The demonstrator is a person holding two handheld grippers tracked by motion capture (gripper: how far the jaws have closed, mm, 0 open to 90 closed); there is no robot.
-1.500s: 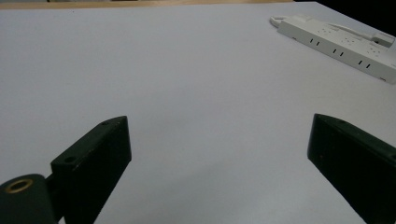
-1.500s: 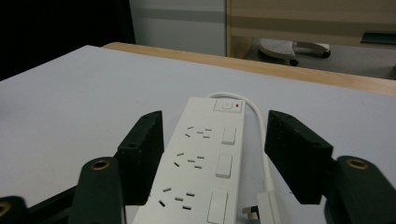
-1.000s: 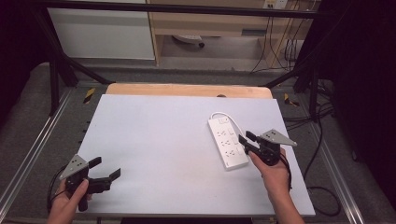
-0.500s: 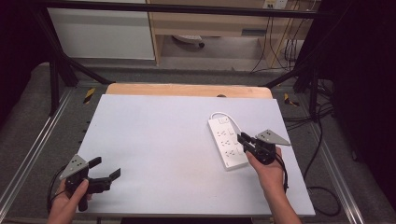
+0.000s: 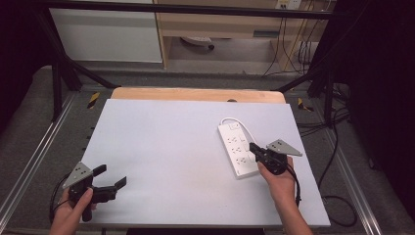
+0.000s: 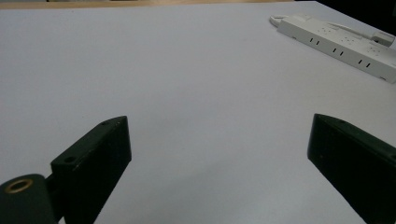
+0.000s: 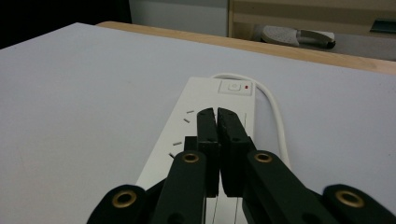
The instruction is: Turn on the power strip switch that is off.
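Note:
A white power strip (image 5: 236,148) lies on the right half of the white table top (image 5: 171,147), its cable curling from the far end. My right gripper (image 5: 252,147) hovers over the strip's near half, jaws shut together with nothing between them. In the right gripper view the shut gripper (image 7: 217,114) points along the strip (image 7: 205,100) toward its switch (image 7: 232,86). My left gripper (image 5: 112,176) rests at the table's front left corner, jaws wide open and empty. The left gripper view shows the strip (image 6: 336,44) far off at the upper right.
A wooden board edge (image 5: 195,94) runs along the table's far side. Metal frame rails (image 5: 34,152) flank the table left and right. Loose cables (image 5: 337,147) hang off the right side over the floor.
My right gripper has edged slightly left over the power strip's near end. The left gripper has stayed put.

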